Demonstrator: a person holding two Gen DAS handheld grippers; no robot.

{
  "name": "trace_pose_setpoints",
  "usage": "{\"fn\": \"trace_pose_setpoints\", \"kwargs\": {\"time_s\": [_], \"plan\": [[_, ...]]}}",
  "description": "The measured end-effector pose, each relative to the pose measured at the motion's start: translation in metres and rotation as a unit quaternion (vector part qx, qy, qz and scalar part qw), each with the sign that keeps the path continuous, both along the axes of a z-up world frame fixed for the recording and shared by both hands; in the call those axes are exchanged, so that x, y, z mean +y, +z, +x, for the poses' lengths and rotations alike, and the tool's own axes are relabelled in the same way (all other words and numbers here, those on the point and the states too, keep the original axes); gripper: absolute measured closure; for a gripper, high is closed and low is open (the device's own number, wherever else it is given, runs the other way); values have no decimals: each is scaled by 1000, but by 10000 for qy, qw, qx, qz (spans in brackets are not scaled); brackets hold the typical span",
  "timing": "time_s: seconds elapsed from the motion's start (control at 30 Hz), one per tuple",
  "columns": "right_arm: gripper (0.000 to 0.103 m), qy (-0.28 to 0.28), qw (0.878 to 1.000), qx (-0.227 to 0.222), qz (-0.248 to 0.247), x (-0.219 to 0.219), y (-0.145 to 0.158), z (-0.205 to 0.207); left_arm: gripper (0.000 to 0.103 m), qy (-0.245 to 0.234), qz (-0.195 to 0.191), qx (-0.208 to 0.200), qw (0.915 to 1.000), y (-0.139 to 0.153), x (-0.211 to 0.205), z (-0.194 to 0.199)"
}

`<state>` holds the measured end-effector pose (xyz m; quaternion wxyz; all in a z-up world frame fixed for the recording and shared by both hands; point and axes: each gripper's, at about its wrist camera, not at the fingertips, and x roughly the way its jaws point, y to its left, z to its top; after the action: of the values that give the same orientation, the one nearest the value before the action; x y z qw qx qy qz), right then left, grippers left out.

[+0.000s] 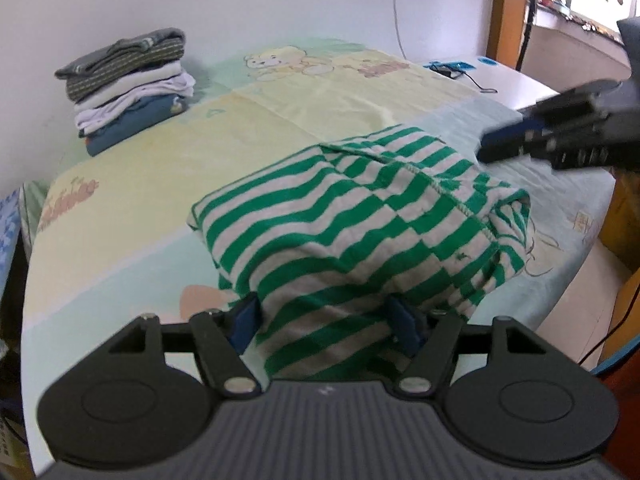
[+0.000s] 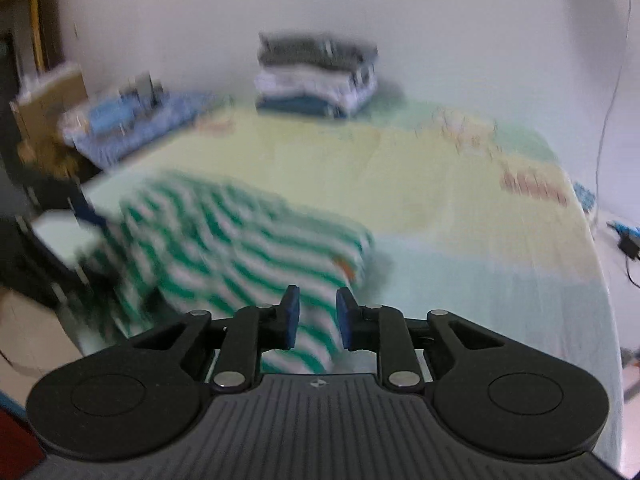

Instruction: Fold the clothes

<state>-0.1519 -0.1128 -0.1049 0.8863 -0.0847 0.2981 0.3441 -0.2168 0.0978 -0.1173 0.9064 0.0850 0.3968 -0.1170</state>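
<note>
The bed with the pale yellow-and-mint cartoon-bear sheet [image 1: 320,96] fills both views; its far half lies open and flat. The folded green-and-white striped knit garment [image 1: 352,216] sits near the bed's front edge, its right side close to the mattress border. A stack of folded grey, white and blue clothes [image 1: 128,88] stands at the far corner against the wall — well apart from the garment. The left gripper [image 1: 326,320] is spread wide, the garment's near edge draped between its blue pads [image 1: 246,320]; whether they press the cloth cannot be told. The right gripper [image 2: 316,316] stands parted — released, striped fabric below its gap.
</note>
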Motion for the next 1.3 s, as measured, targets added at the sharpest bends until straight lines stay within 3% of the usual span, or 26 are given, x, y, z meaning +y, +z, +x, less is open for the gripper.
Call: {"fn": "trace_pose_setpoints", "kwargs": {"time_s": [0.1,0.23,0.33,0.43,0.53,0.67,0.77,0.87,0.93,1.03,1.13,1.3], "plan": [[78,164,9993,-80,333,18,7,1,30,74,52,-29,10000,-5,-6,3],[78,497,9984,-125,238,50,-5,5,28,175,-106,-1,9998,-1,1,-4],[80,496,9983,287,-51,51,-26,16,24,194,-316,154,9992,-5,7,-14],[80,514,9983,118,-255,49,-24,11,24,-40,-74,97,9999,-14,-1,-24],[80,472,9988,-79,130,57,10,9,20,-203,-174,44,9996,-15,0,-25],[78,849,9955,-242,355,105,35,11,20,-295,-792,126,9963,-8,18,-17],[79,1276,9913,-281,-157,155,19,13,19,-623,-991,137,9930,-5,24,-16],[79,1338,9886,-221,-654,181,-8,20,12,-903,-1043,139,9903,-12,24,-15],[79,1220,9887,-196,-853,183,-21,25,8,-1052,-996,72,9894,-18,22,-13],[79,1123,9906,-203,-751,177,-27,29,8,-1193,-980,71,9880,-21,27,-9],[78,953,9931,-67,-675,173,-19,28,14,-1288,-1085,157,9856,-15,42,-12],[77,818,9958,-201,-351,148,9,-7,14,-1181,-946,162,9884,-5,75,-22]]}}
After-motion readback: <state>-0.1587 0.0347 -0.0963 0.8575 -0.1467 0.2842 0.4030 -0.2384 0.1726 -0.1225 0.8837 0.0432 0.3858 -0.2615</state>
